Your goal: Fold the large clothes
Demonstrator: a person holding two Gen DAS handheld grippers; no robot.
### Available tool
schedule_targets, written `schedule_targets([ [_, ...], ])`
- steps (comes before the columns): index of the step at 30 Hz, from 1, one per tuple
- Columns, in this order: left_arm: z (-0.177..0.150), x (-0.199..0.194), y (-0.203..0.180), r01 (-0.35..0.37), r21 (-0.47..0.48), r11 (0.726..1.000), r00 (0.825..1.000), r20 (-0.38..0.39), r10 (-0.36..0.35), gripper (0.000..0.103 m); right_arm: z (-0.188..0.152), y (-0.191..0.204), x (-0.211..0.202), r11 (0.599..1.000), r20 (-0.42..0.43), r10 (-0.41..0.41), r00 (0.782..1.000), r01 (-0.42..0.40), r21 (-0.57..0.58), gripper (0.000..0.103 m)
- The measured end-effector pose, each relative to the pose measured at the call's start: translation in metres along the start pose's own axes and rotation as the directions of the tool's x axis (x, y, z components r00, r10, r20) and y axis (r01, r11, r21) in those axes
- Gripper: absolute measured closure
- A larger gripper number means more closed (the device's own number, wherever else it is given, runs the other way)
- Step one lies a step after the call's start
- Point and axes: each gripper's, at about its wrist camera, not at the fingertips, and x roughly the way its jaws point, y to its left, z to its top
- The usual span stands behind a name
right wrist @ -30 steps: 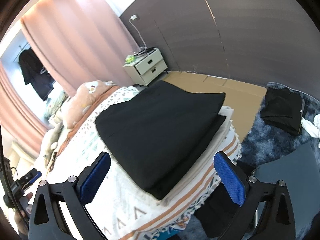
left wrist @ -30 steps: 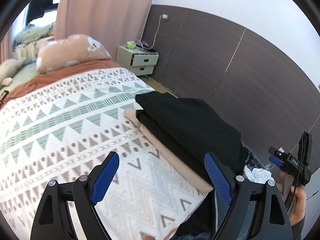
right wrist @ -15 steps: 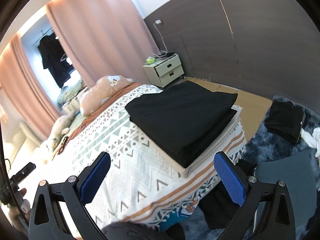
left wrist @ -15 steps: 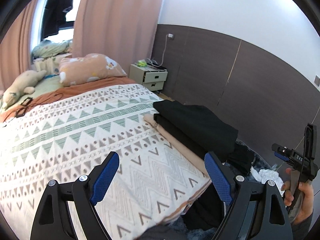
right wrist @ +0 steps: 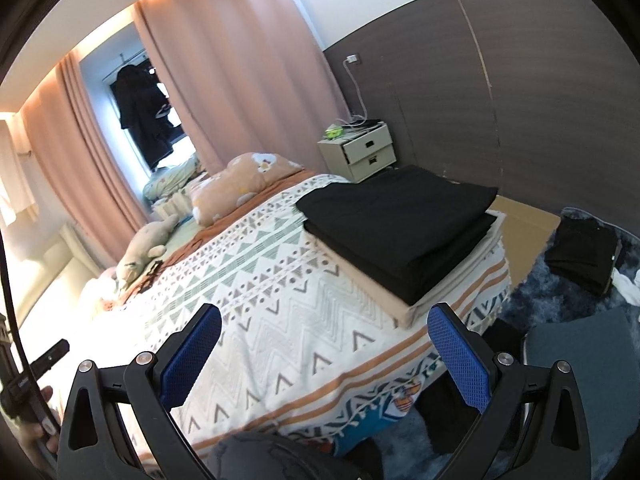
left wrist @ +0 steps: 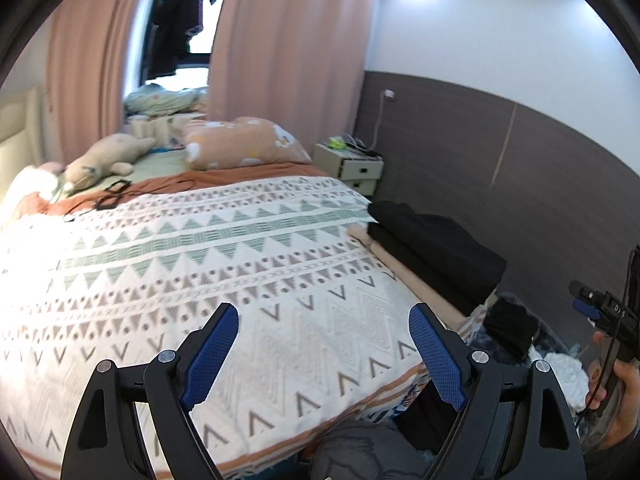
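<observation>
left tongs (left wrist: 323,354) wide apart, empty, right tongs (right wrist: 325,352) likewise

A bed (right wrist: 280,320) under a white triangle-patterned bedspread (left wrist: 200,264) carries a stack of folded black and beige clothes (right wrist: 400,232) at its corner, a peach pillow (left wrist: 244,142), a plush toy (left wrist: 108,156) and what may be dark cables (left wrist: 116,196).
</observation>
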Motion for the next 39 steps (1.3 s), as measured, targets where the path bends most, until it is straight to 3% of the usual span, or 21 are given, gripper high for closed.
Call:
schedule_targets([
  [11, -0.054, -0.079, 0.049, -0.13, -0.086, 0.988, 0.986, 0.091, 0.138, 0.015, -0.047, 0.049, -0.009, 0.995, -0.004, 0.03, 1.0, -0.031, -0.097, 0.0],
  [17, -0.079, -0.116, 0.063, -0.198, -0.122, 0.973, 0.973, 0.097, 0.21, 0.015, -0.076, 0.08, -0.01, 0.986, -0.037, 0.068, 0.997, -0.073, -0.15, 0.0],
  [24, -0.104, -0.154, 0.063, -0.249, -0.117, 0.962, 0.956, 0.128, 0.263, 0.003, -0.105, 0.098, -0.015, 0.977, -0.072, 0.063, 0.995, -0.076, -0.197, 0.0],
  [39, -0.121, -0.163, 0.06, -0.279, -0.115, 0.953, 0.945, 0.144, 0.294, 0.0, -0.128, 0.112, -0.012, 0.963, -0.088, 0.109, 0.99, -0.127, -0.237, 0.0],
])
